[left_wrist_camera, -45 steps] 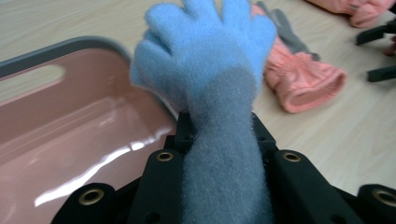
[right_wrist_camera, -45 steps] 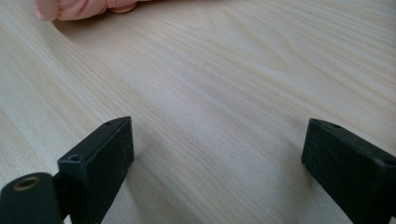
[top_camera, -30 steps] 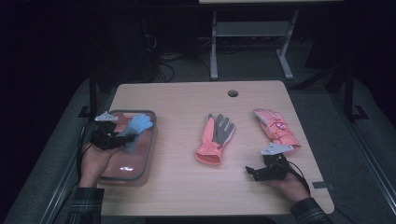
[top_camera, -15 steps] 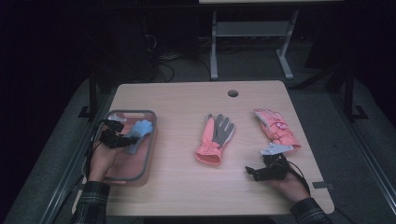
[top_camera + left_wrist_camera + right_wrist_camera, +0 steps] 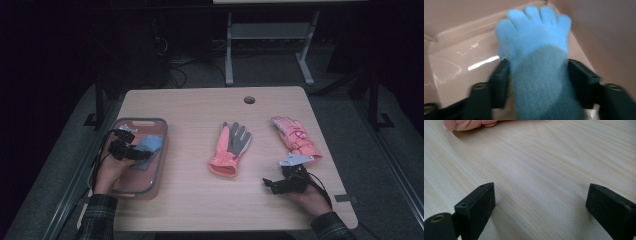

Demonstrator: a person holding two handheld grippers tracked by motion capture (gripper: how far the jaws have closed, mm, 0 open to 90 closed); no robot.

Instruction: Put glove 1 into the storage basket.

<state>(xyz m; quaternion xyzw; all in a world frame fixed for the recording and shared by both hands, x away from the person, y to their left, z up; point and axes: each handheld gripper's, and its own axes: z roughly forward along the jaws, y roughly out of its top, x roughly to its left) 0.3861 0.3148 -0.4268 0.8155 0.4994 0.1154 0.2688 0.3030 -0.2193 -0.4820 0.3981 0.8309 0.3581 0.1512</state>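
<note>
**Release of blue glove into tray**

The blue glove [image 5: 536,57] lies in the tray [image 5: 161,150]. The left gripper [image 5: 145,154] has just been opening its jaws; the glove sits between them, apparently unpinched (edges blurred). The right gripper [image 5: 540,207] rests spread on the table [image 5: 200,105]. Next, probably: withdraw left clear, then approach the orange glove [image 5: 230,147].

We saw a tray [image 5: 159,165] at the table's [image 5: 190,210] left with a glove [image 5: 148,146] in it, a second glove [image 5: 229,150] at centre frame, and a third glove [image 5: 295,136] to its right.
</note>
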